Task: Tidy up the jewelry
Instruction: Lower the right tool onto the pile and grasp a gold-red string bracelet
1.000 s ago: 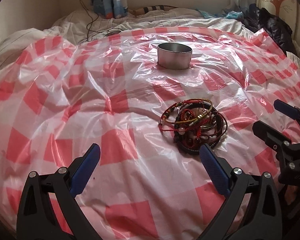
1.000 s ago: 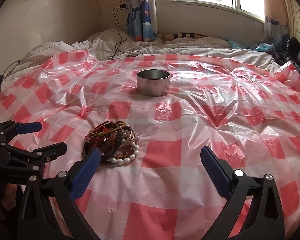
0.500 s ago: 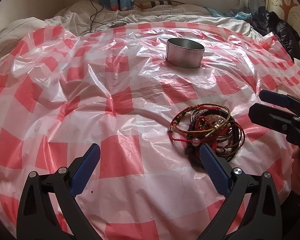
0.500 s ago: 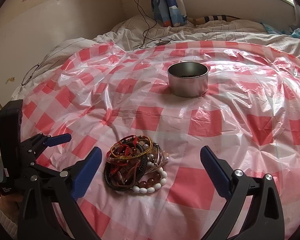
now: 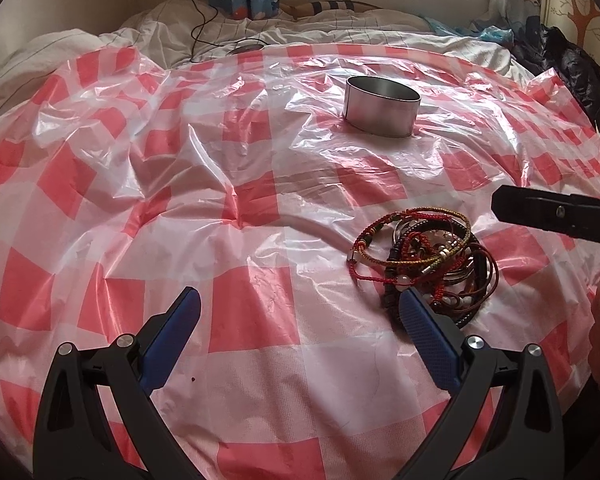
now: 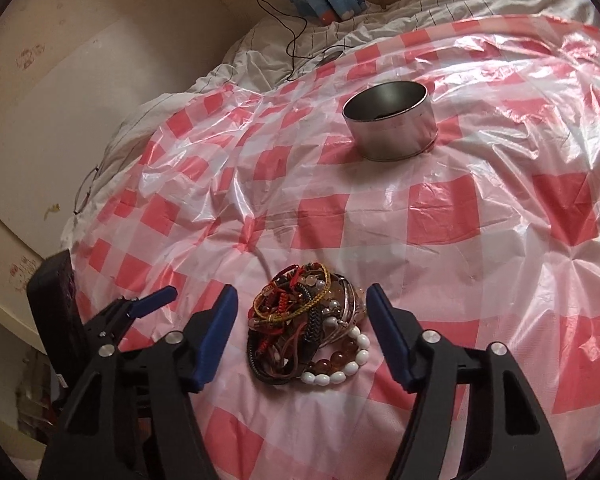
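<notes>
From the left wrist camera, the left gripper is spread wide with nothing between its blue pads. The jewelry pile, a tangle of cord bracelets and bead strings, sits on the pink checked plastic sheet just ahead of the gripper's right finger, so it's off to one side of the gap rather than inside it. The metal tin stands well beyond the pile, upright and open-topped. One black finger of the right gripper pokes in from the right edge, near the pile; can't tell its opening from this angle. Risk I'd guess here: everything is knotted together, so pulling one bracelet could drag the whole clump along, or snag a cord and fling beads off.

Over on the right wrist camera, the right gripper is also open and empty, with its pads either side of the jewelry pile, which lies in the gap. White and amber beads curl along the near edge. The metal tin is well apart, farther up the sheet. The left gripper shows at the left, just beside. Other worry: the plastic sheet is slick and wrinkly over soft bedding, so closing low could pinch plastic too and tip the tin.
</notes>
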